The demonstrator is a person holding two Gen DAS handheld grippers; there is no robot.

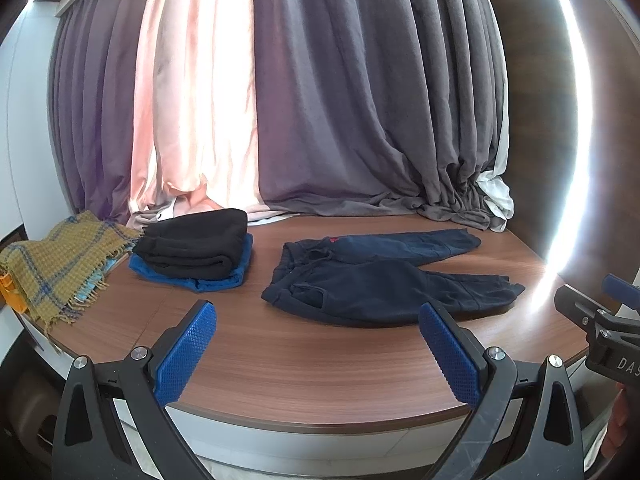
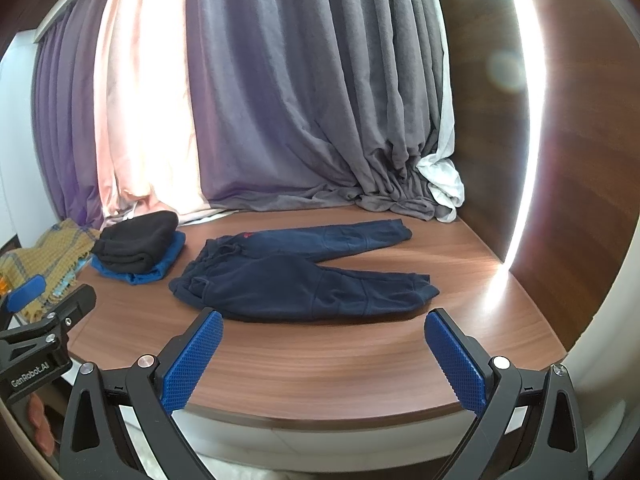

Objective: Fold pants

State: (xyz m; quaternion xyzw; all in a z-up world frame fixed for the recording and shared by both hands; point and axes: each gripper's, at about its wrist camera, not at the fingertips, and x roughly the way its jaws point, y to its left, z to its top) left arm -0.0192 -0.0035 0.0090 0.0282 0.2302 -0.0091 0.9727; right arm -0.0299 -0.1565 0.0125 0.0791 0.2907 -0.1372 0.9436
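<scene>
Nearest me, my left gripper [image 1: 318, 354] and right gripper [image 2: 324, 358] both hang spread wide, holding nothing, short of the navy pants [image 2: 304, 276]. The pants lie flat mid-table [image 2: 320, 364]; left of them sits a black-on-blue folded stack [image 2: 138, 254], curtains [image 2: 260, 100] behind.

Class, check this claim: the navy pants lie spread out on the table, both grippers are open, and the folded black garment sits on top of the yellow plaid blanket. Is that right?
One detail is wrong. In the left wrist view, the black garment sits on a folded blue garment, beside the blanket. The pants do lie spread on the table, and both the left gripper and the right gripper are open.
</scene>
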